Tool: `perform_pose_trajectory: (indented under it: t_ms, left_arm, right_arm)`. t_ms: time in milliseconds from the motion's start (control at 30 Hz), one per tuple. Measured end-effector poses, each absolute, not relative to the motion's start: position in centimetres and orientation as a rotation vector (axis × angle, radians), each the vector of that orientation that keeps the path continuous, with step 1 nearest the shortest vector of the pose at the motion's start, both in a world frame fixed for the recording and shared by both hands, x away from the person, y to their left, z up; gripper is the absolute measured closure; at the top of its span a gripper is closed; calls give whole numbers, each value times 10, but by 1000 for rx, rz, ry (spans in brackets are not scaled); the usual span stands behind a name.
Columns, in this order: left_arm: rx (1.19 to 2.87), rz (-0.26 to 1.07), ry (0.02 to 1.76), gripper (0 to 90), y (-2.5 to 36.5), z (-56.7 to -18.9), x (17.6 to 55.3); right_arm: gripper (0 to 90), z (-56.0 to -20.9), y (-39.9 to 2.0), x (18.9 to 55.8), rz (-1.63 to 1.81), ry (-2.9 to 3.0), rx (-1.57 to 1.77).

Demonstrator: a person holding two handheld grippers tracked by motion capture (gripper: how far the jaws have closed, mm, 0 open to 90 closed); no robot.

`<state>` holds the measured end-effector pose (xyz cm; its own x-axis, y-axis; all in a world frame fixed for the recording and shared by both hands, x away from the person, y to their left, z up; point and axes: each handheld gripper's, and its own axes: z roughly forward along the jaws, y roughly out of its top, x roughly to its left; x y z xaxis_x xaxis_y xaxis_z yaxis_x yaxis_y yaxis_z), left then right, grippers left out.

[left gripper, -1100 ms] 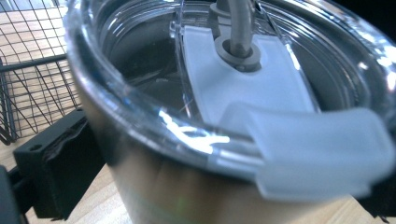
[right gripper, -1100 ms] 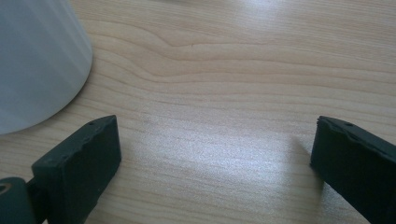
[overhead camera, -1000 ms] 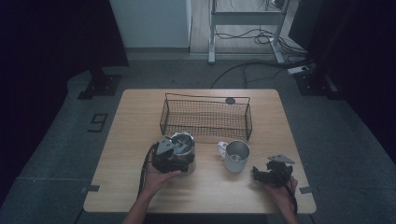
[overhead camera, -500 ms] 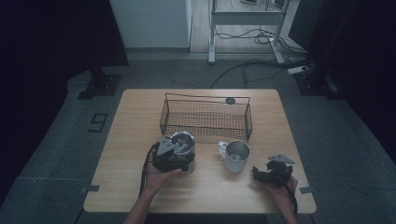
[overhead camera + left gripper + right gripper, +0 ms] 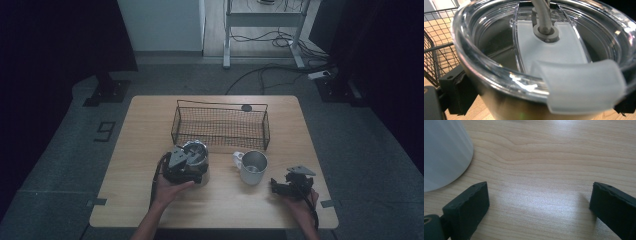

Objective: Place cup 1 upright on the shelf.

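A steel tumbler (image 5: 195, 151) with a clear lid (image 5: 544, 50) stands on the wooden table (image 5: 145, 135), left of centre. My left gripper (image 5: 186, 164) is shut on it, one black jaw pressed against each side of its body below the lid rim. A pale mug (image 5: 251, 167) stands upright to its right, handle pointing left. Near the front right edge my right gripper (image 5: 281, 186) lies low and open, with bare wood between its fingers (image 5: 466, 207). The mug's wall (image 5: 441, 152) rises just beyond its left jaw, not touching it.
A black wire basket (image 5: 220, 125) sits at the back middle of the table, just behind the tumbler; its mesh (image 5: 436, 50) is close on the left. A small dark disc (image 5: 246, 107) lies behind the basket. Beyond the table are a dark floor and cables.
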<state>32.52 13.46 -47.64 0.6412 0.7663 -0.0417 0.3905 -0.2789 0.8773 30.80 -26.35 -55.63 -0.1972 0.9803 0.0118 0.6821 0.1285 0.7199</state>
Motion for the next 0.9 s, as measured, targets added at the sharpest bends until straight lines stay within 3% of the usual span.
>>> perform_pose_trajectory:
  t_ms: [900]
  left_arm:
    - [1857, 480, 909, 39, 146, -452, 332]
  right_arm:
    - [28, -556, -264, 308, 839, 1937, 1598]
